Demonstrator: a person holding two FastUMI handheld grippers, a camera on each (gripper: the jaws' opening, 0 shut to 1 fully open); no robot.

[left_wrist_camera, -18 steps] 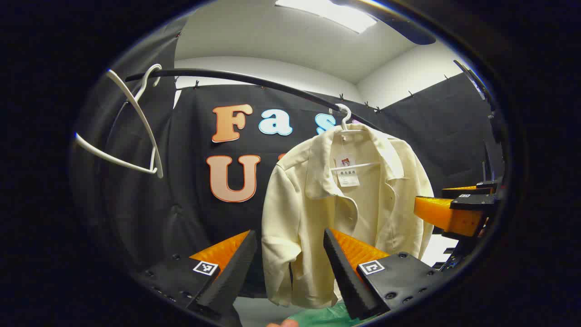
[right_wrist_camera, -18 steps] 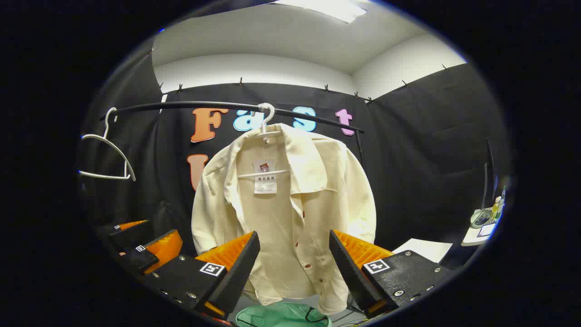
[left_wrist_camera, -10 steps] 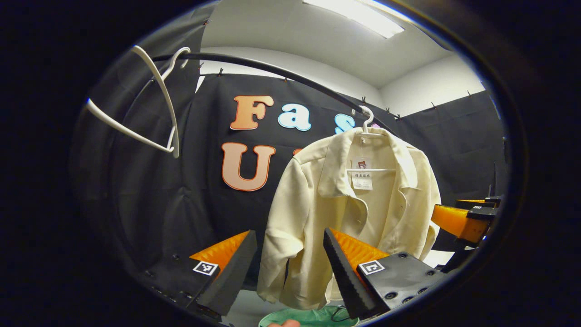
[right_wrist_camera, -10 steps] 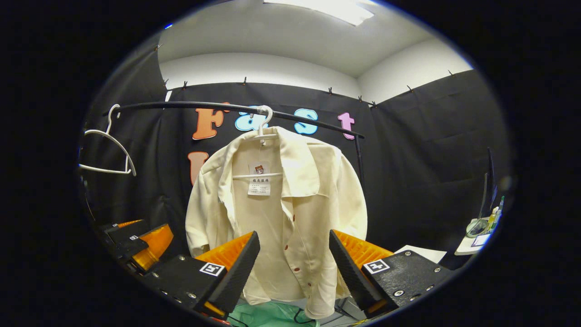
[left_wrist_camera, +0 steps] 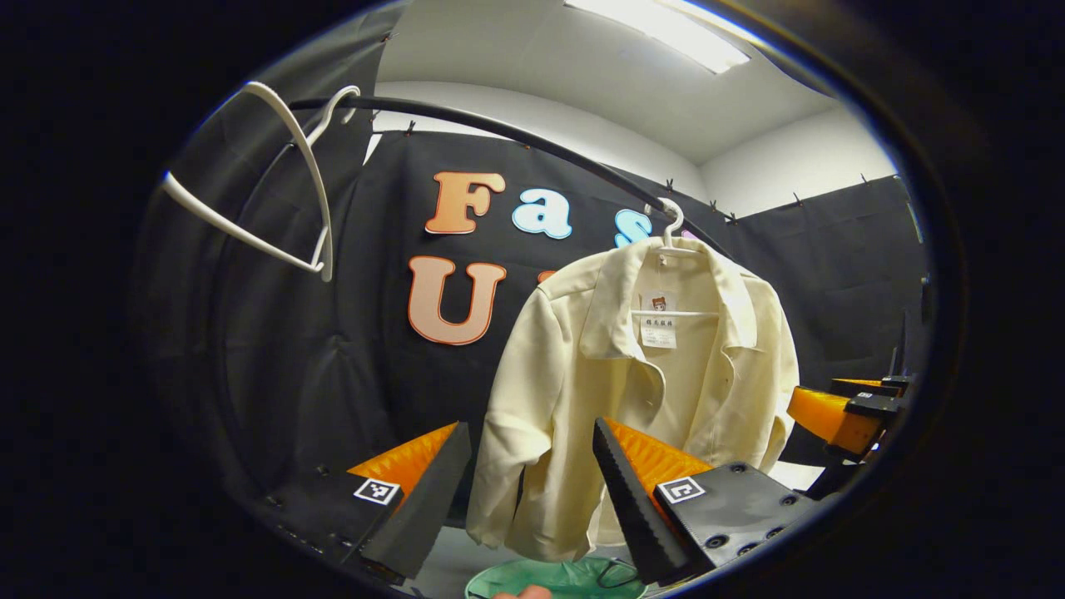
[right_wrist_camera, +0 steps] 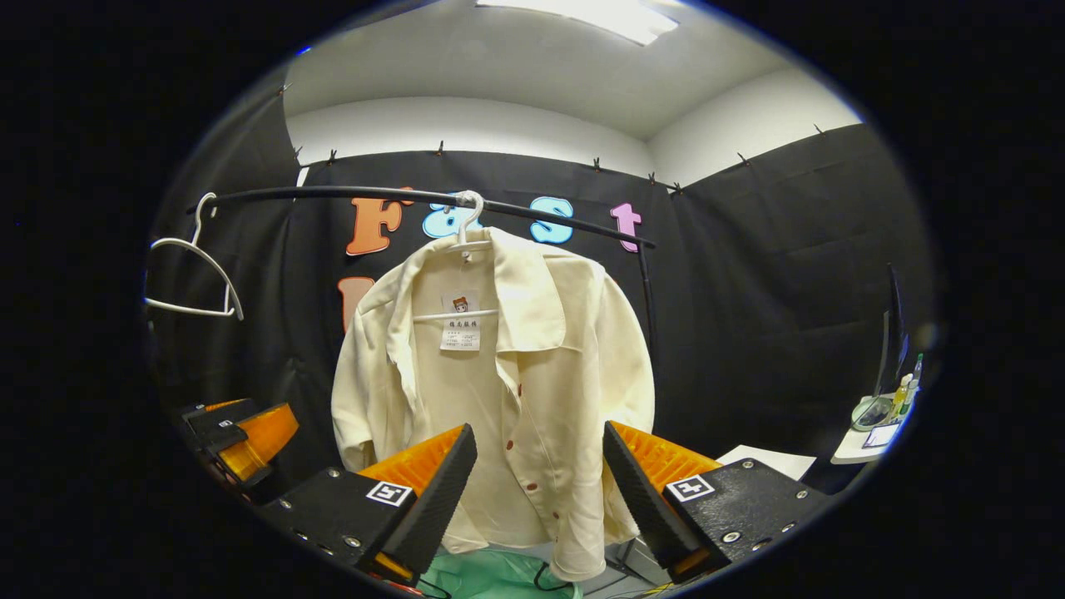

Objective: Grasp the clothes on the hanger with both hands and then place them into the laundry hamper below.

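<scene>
1. A cream shirt (right_wrist_camera: 499, 391) is seen hanging on a white hanger (right_wrist_camera: 468, 218) hooked over a black rail (right_wrist_camera: 333, 194), in front of the booth's dark cloth wall; its front is open and its sleeves hang loose.

2. In the left gripper view, the left gripper (left_wrist_camera: 532, 491) is held with its fingers spread wide and nothing between them. The shirt's near sleeve (left_wrist_camera: 512, 449) is framed in the gap but is not touched.

3. In the right gripper view, the right gripper (right_wrist_camera: 541, 491) is likewise held apart and empty, with the shirt's buttoned front edge lined up beyond the gap.

4. A green-lined laundry hamper (right_wrist_camera: 491, 574) is glimpsed directly under the shirt's hem, at the bottom edge of both views.

5. A second, bare hanger (left_wrist_camera: 274, 200) is hung farther along the same rail, well apart from the shirt.

6. The step in hand is judged to be the approach: no fabric has been gripped, so the task is barely begun.

7. For the next move, both grippers would need to be brought forward to the cloth and closed on it, probably at either side near the shoulders, so that the shirt can be slipped off the hanger. A pull straight down may snag the collar on the hanger or drag the hanger off the rail.
</scene>
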